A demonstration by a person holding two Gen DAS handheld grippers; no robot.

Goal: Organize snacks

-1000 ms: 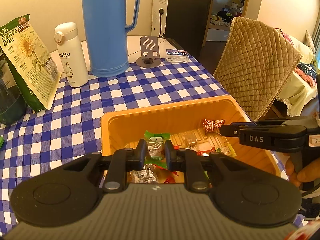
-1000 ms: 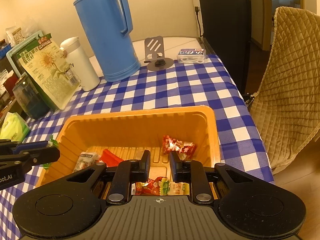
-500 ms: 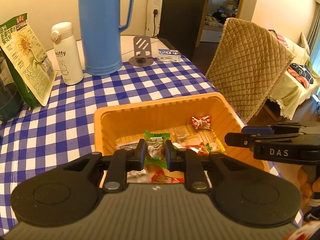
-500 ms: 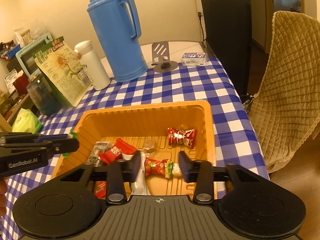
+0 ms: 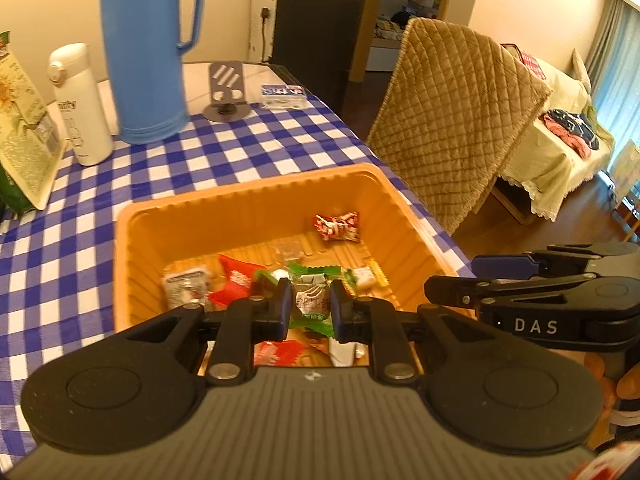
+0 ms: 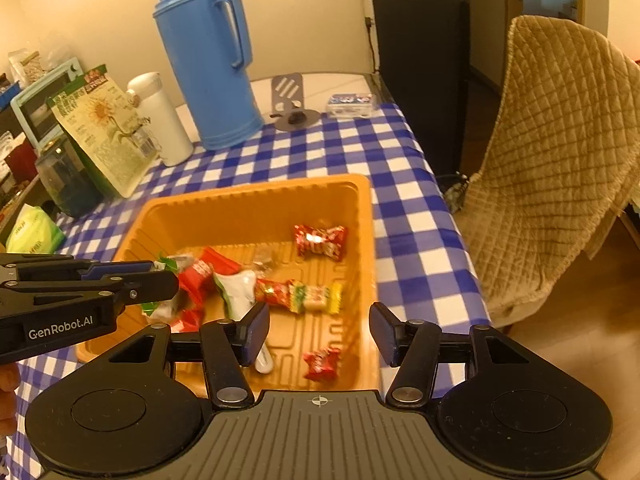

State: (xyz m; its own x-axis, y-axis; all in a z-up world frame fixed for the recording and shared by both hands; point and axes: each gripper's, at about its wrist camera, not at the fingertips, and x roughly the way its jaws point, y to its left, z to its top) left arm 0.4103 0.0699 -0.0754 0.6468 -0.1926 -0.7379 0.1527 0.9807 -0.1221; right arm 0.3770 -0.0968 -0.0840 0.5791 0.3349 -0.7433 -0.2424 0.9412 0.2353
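The left gripper [image 5: 310,306] has its jaws clamped on a green candy [image 5: 311,300] over the orange tray [image 6: 362,216] on the counter [image 6: 416,240]. The right gripper [image 6: 319,336] has just been opening its jaws, nothing between them.

Black gripper [image 6: 318,334], blue pads [image 6: 258,334], "GenRobot.AI" marking.

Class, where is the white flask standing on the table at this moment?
In the right wrist view, the white flask stands upper left, between the blue jug and the sunflower seed bag.
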